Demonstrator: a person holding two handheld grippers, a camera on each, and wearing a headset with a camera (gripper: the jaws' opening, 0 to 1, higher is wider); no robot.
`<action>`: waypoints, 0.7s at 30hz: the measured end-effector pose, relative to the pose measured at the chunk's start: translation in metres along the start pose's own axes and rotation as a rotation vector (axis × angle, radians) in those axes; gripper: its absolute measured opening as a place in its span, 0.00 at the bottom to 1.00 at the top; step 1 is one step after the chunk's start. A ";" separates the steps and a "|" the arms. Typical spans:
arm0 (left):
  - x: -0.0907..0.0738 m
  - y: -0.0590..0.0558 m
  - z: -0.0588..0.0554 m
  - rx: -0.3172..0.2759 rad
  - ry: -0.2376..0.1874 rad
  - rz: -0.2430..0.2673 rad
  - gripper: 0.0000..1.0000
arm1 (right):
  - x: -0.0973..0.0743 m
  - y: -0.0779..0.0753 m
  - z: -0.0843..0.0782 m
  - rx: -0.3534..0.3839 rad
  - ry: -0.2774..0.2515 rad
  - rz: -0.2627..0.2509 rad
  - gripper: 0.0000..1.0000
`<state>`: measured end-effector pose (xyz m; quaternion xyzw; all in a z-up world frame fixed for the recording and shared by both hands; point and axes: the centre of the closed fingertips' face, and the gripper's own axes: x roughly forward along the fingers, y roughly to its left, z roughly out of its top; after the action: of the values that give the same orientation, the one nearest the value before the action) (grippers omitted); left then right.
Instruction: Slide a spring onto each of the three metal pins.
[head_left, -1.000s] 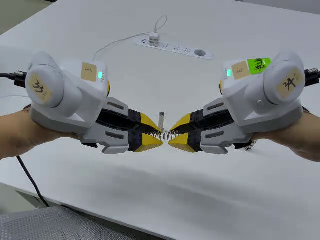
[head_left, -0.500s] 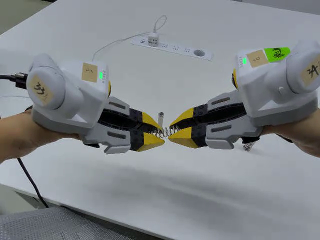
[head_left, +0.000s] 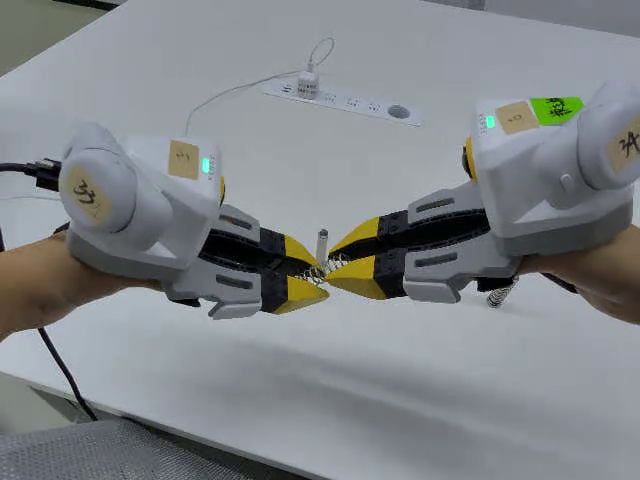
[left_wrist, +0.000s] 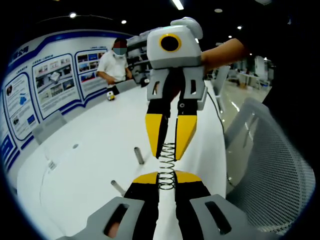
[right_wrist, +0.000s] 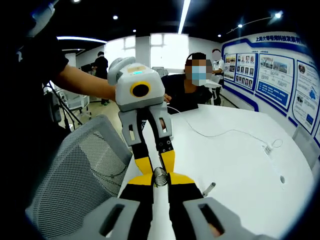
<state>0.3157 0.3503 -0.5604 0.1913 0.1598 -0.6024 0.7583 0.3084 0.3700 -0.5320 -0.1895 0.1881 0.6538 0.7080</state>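
A small metal spring (head_left: 325, 268) hangs in the air between my two grippers, just in front of an upright metal pin (head_left: 322, 243) on the white table. My left gripper (head_left: 316, 287) is shut on one end of the spring (left_wrist: 167, 167) and my right gripper (head_left: 333, 268) is shut on the other end (right_wrist: 160, 176); the yellow tips nearly touch. The left gripper view has one pin standing (left_wrist: 138, 155) and another lying flat (left_wrist: 117, 187). In the right gripper view one pin (right_wrist: 208, 188) lies to the right. A second spring (head_left: 497, 292) lies on the table under the right gripper.
A white power strip (head_left: 345, 97) with a plugged charger (head_left: 307, 82) and its cable lies at the back. A black cable (head_left: 55, 365) hangs off the near left table edge. A grey mesh chair (left_wrist: 270, 165) stands by the table. People stand in the background.
The right gripper has risen and closed in on the left one, so less of the spring shows between the tips. The left gripper has dipped slightly.
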 end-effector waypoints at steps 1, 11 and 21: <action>0.001 -0.001 -0.001 -0.002 0.001 -0.002 0.10 | 0.001 0.001 0.002 0.003 -0.006 0.004 0.11; 0.005 -0.004 0.000 -0.003 0.006 -0.007 0.10 | 0.005 0.004 0.012 0.032 -0.046 0.013 0.11; 0.005 -0.005 0.000 -0.030 0.008 -0.012 0.10 | 0.007 0.002 0.013 0.050 -0.054 -0.013 0.10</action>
<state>0.3123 0.3455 -0.5635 0.1810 0.1730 -0.6038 0.7568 0.3067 0.3829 -0.5248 -0.1551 0.1842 0.6492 0.7215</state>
